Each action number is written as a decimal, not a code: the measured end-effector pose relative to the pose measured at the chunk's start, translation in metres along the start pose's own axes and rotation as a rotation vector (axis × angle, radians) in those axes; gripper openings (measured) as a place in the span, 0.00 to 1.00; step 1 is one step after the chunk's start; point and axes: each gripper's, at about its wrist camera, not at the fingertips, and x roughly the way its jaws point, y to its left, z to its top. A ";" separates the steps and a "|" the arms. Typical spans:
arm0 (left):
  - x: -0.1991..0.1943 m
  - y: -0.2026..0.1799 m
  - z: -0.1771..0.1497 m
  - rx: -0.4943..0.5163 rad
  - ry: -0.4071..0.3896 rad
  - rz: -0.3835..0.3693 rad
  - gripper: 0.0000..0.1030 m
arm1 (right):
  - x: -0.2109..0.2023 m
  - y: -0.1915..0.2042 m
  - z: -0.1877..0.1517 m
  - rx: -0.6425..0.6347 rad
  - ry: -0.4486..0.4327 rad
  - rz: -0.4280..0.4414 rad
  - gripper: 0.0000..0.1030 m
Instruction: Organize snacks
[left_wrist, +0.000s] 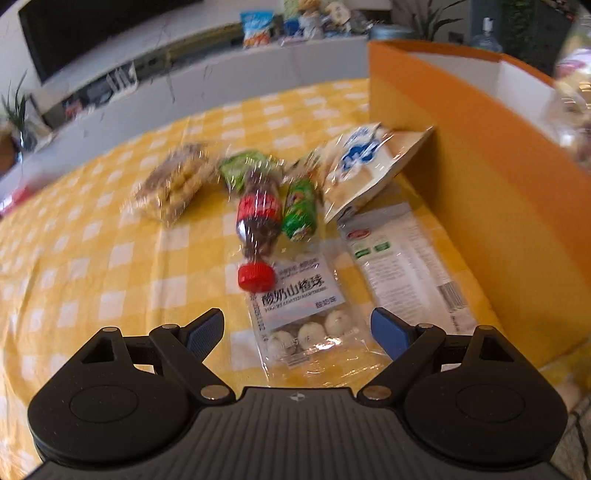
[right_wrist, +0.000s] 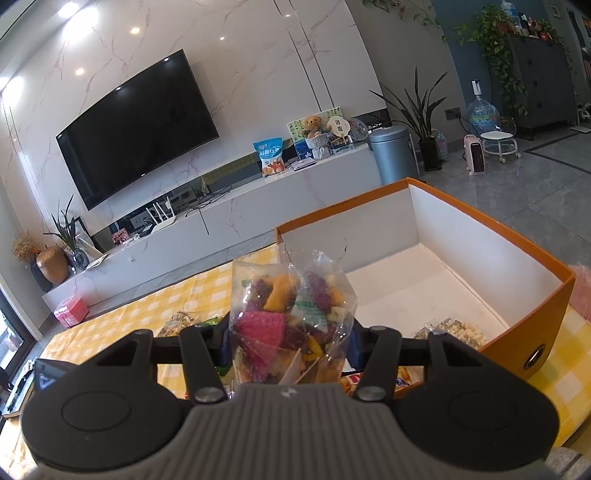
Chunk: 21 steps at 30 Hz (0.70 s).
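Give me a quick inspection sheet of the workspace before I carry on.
Surface: yellow checked tablecloth, flat.
Job's things: orange box open, few packets inside; cola-bottle candy, hawthorn-ball pack, white sachet, blue-white bag lying beside the box.
Clutter: nothing seen.
Grippers: left gripper open above the hawthorn-ball pack; right gripper shut on dried-fruit bag.
Cables: wires on TV console.
Surroundings: television, plants, bin.

The clear packet of white balls (left_wrist: 301, 317), nearest on the checked cloth, bears the large Chinese characters 酸奶山楂球 on its label. Print on the other wrappers is too blurred to read.
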 end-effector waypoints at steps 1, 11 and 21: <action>0.004 0.003 0.000 -0.020 0.016 -0.014 1.00 | 0.000 0.000 0.000 -0.001 -0.001 0.000 0.52; 0.004 0.013 0.001 -0.078 0.027 -0.089 0.86 | 0.001 0.005 0.000 -0.028 -0.004 -0.011 0.52; -0.013 0.022 -0.009 -0.091 0.031 -0.155 0.70 | 0.003 0.005 -0.001 -0.015 -0.005 -0.015 0.52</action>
